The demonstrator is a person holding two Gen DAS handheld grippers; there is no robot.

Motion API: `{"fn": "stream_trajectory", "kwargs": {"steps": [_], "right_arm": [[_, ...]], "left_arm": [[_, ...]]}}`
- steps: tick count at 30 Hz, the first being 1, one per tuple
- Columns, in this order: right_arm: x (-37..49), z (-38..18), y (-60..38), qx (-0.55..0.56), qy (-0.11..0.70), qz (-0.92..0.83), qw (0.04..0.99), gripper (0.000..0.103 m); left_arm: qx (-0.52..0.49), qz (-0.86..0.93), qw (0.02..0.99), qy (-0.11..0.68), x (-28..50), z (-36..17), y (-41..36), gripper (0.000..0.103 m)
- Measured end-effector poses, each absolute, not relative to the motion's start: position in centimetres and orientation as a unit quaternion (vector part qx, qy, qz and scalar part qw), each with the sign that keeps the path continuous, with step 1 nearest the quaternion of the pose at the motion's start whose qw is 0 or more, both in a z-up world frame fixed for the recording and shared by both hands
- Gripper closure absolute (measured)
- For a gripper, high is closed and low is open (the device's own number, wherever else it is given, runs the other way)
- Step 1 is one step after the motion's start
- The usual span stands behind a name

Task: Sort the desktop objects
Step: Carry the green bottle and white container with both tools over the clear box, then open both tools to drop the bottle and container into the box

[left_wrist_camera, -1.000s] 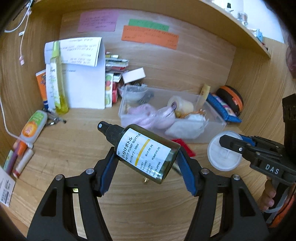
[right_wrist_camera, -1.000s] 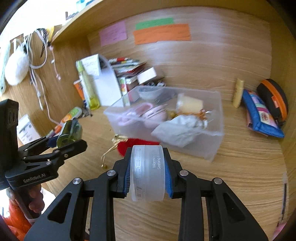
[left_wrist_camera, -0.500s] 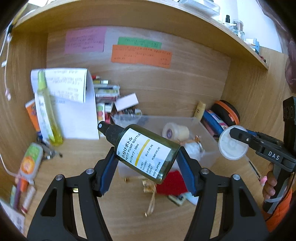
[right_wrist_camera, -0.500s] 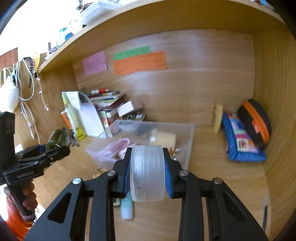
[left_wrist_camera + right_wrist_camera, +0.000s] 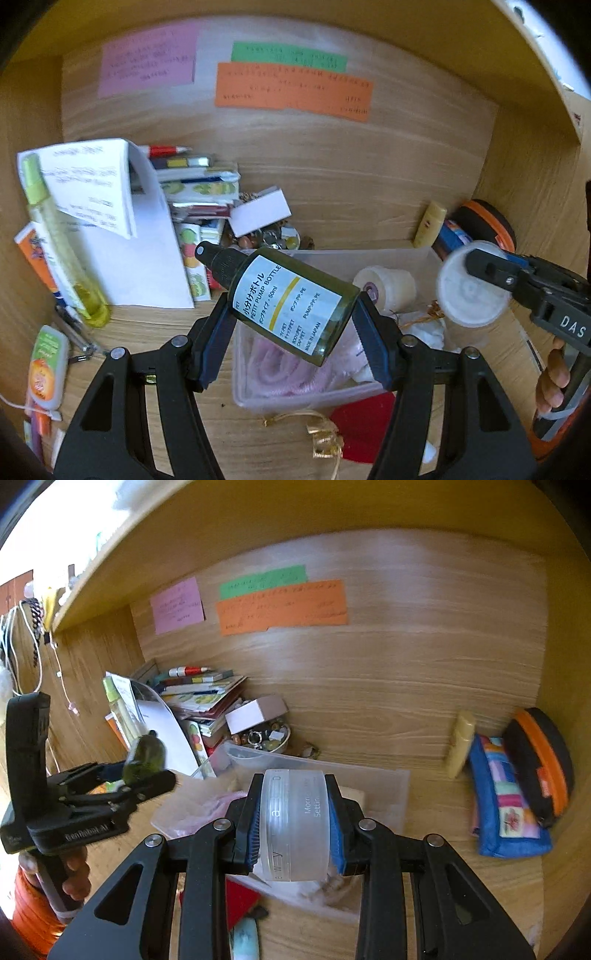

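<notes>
Left wrist view: left gripper clamped on green pump bottle, held tilted above clear bin. Right gripper clenched on frosted round jar, also over the bin. Best lowered one at a time into bare spots, clear of bandage roll and pink cord, then released gently.

pink, green and orange paper notes are stuck on the wooden back wall, with a shelf board overhead and white cords hanging by the left side panel.
</notes>
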State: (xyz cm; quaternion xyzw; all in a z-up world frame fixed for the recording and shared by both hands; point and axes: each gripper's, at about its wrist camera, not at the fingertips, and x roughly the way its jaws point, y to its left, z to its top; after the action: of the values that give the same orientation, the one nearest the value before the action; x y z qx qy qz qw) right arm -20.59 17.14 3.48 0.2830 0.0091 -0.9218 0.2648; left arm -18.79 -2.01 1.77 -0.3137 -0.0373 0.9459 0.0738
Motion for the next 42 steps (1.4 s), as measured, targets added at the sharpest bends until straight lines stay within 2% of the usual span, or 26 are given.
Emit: {"fn": "stream_trajectory", "kwargs": {"steps": [11,21,29,31,36,40,42], "right_arm": [[-25.3,0.4,12.2,0.334,0.028,-0.905,0.263,0.076],[-26.7,-1.4,11.8,0.351,0.027,-0.903,0.247,0.076],[-27.5,-2.2,12.2,0.369,0.018,-0.896,0.244,0.072],[-27.4,-2.0,12.4,0.369,0.015,-0.896,0.247,0.063],[-26.8,-1.1,12.3,0.357,0.013,-0.897,0.261,0.057],[-25.7,0.1,12.3,0.332,0.029,-0.910,0.248,0.041],[-25.1,0.9,12.5,0.320,0.036,-0.915,0.243,0.035]], "left_arm": [[-0.338,0.938,0.072,-0.014,-22.2,-0.5,-0.8,0.040],[-0.367,0.926,0.087,-0.023,-24.1,-2.9,-1.5,0.040],[-0.360,0.929,0.085,0.009,-23.8,-3.0,-0.4,0.039],[-0.364,0.927,0.090,0.009,-23.7,-3.0,-0.3,0.039],[-0.370,0.924,0.091,0.012,-23.6,-3.1,0.1,0.039],[-0.364,0.927,0.086,0.017,-23.1,-2.5,0.2,0.038],[-0.358,0.930,0.078,0.015,-22.6,-2.0,0.0,0.033]]}}
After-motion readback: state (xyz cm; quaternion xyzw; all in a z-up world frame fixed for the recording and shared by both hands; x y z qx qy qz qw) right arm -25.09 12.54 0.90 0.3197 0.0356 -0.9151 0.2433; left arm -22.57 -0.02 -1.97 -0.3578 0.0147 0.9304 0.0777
